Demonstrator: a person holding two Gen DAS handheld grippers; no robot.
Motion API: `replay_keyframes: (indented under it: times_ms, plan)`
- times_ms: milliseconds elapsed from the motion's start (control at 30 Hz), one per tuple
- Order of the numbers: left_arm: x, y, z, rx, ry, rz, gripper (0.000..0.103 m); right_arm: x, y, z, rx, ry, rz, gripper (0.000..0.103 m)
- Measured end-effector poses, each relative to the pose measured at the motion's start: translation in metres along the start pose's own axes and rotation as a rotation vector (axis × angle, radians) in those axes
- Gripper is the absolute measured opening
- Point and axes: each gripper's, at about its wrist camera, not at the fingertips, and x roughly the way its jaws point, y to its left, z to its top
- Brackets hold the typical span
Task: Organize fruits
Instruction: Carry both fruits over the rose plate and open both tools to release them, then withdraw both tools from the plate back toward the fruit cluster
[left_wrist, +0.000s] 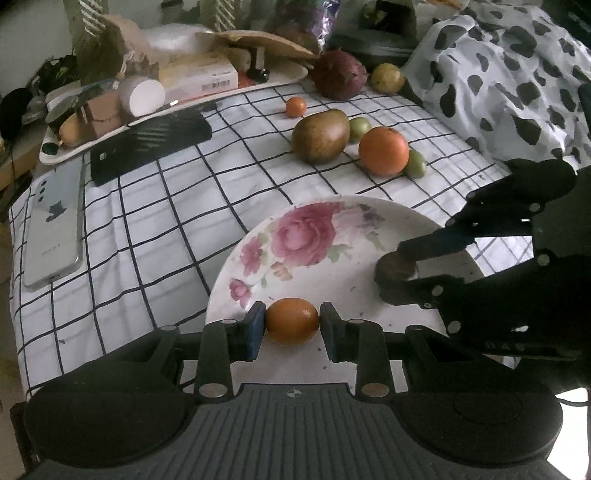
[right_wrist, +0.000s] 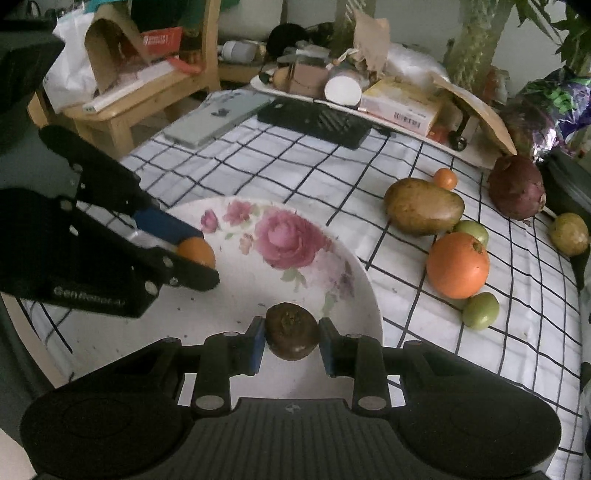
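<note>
A white plate with pink roses lies on the checked cloth. My left gripper is shut on a small orange fruit over the plate's near rim. My right gripper is shut on a dark brown round fruit over the plate's right side. Beyond the plate lie a big orange, a brown-green mango, small green fruits, a tiny orange fruit, a dark red fruit and a yellowish fruit.
A phone and a black case lie on the cloth at the left. A cluttered white tray stands behind them. A cow-print cloth bounds the right. A wooden stool stands beyond the table edge.
</note>
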Motion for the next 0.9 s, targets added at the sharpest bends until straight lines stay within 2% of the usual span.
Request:
replay_keyframes:
  times_ms: [200,267,333,400,433,533,633,700,900]
  plan:
    - [0.004,-0.003,0.003,0.012,0.014,0.008,0.032,-0.001,-0.003,-0.001,0.012,0.001,0.012,0.033]
    - [0.004,-0.006,0.004,0.028,0.019,0.017,0.033,-0.003,-0.003,-0.001,0.011,-0.004,0.010,0.042]
    - [0.004,-0.007,0.004,0.032,0.023,0.015,0.044,-0.007,-0.004,-0.001,0.011,-0.018,0.021,0.056]
    - [0.001,-0.009,0.004,0.037,0.013,0.030,0.055,-0.010,-0.004,-0.001,0.008,-0.031,0.031,0.064]
    - [-0.001,-0.009,0.004,0.041,0.006,0.045,0.062,-0.012,-0.004,-0.001,0.006,-0.037,0.033,0.067]
    - [-0.010,-0.010,0.005,0.027,-0.028,0.048,0.069,-0.020,-0.005,-0.003,0.002,-0.059,0.038,0.071]
    - [-0.017,-0.008,0.006,0.006,-0.047,0.051,0.070,-0.029,-0.007,-0.005,0.004,-0.084,0.044,0.089]
    - [-0.021,-0.007,0.006,-0.015,-0.060,0.053,0.070,-0.036,-0.008,-0.008,0.014,-0.106,0.039,0.095]
    - [-0.035,-0.015,0.008,-0.034,-0.126,0.058,0.070,-0.055,-0.021,-0.021,0.096,-0.154,-0.012,0.103]
